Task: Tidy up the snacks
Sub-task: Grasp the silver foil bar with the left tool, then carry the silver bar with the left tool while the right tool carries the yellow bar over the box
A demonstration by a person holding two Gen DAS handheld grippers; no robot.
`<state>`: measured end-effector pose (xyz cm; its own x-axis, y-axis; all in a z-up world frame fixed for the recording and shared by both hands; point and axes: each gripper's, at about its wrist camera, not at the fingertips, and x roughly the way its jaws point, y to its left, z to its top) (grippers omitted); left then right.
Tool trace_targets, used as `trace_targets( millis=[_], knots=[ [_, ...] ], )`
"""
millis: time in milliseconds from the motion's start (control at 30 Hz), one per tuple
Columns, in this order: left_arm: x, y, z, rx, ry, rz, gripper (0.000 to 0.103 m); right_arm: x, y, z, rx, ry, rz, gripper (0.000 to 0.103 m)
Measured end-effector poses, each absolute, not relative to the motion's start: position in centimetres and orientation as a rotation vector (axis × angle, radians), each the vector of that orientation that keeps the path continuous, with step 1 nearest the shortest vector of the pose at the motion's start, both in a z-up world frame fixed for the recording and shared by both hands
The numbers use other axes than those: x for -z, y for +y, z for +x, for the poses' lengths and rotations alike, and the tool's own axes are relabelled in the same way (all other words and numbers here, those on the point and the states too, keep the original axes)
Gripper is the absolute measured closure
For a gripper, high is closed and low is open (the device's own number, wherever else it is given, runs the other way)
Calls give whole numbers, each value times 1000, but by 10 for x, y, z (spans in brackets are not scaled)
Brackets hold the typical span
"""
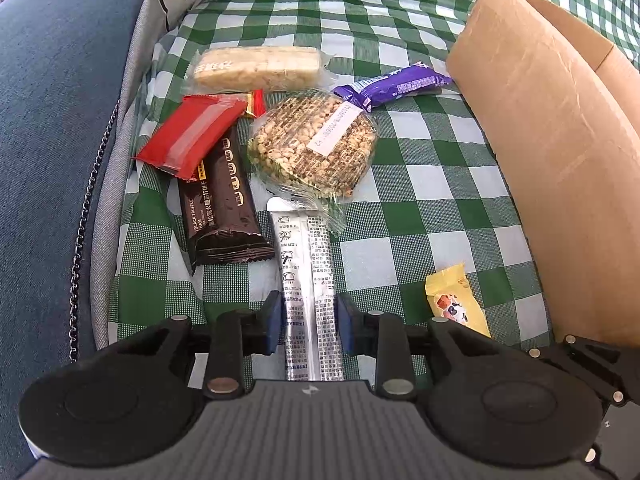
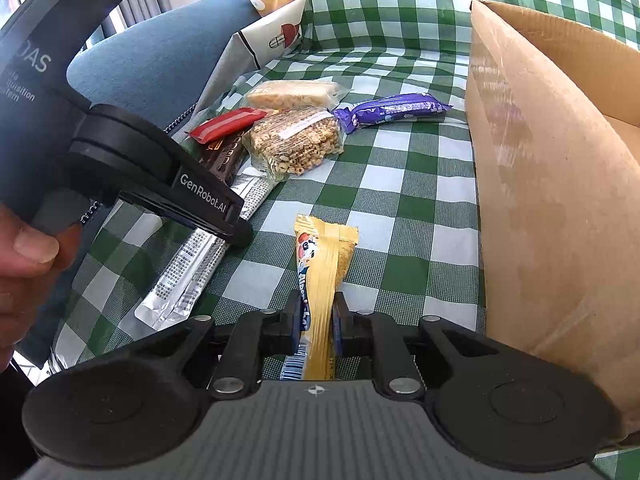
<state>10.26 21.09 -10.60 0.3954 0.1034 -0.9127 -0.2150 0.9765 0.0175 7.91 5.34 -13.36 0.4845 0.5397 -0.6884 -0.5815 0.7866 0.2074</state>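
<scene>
Left tongs (image 1: 309, 320): clenching a flat, crinkly silver sachet (image 1: 308, 280) lying on the checked cloth (image 1: 420, 184).
Right tongs (image 2: 317, 320): gripping a glossy yellow packet (image 2: 324, 264) beside the stiff cardboard box (image 2: 552, 208).

Green-and-white checked cloth (image 1: 420, 184) covering the seat. Blue upholstered armrest (image 1: 52, 120) at left, edged by a metal chain (image 1: 82, 216). Printed cushion (image 2: 276, 28) at the rear.

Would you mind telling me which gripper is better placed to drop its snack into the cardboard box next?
Right, probably. The right gripper has its jaws shut on the yellow snack beside the cardboard box; the left gripper, around the silver packet, sits farther away.
</scene>
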Motion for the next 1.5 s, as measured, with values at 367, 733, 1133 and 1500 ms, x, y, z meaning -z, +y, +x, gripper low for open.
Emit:
trace_targets(
  millis=[367, 733, 1133, 1500],
  knots=[
    [106, 211, 103, -204, 1145, -109, 74, 132, 54, 77, -686, 797, -74, 88],
    [73, 203, 86, -143, 996, -121, 82, 111, 44, 56, -717, 645, -115, 90],
    [19, 199, 67, -131, 795, -202, 83, 32, 3, 54, -691, 464, -3, 90],
    [-17, 170, 69, -131, 622, -228, 83, -24, -92, 127, -519, 341, 64, 90]
  ],
)
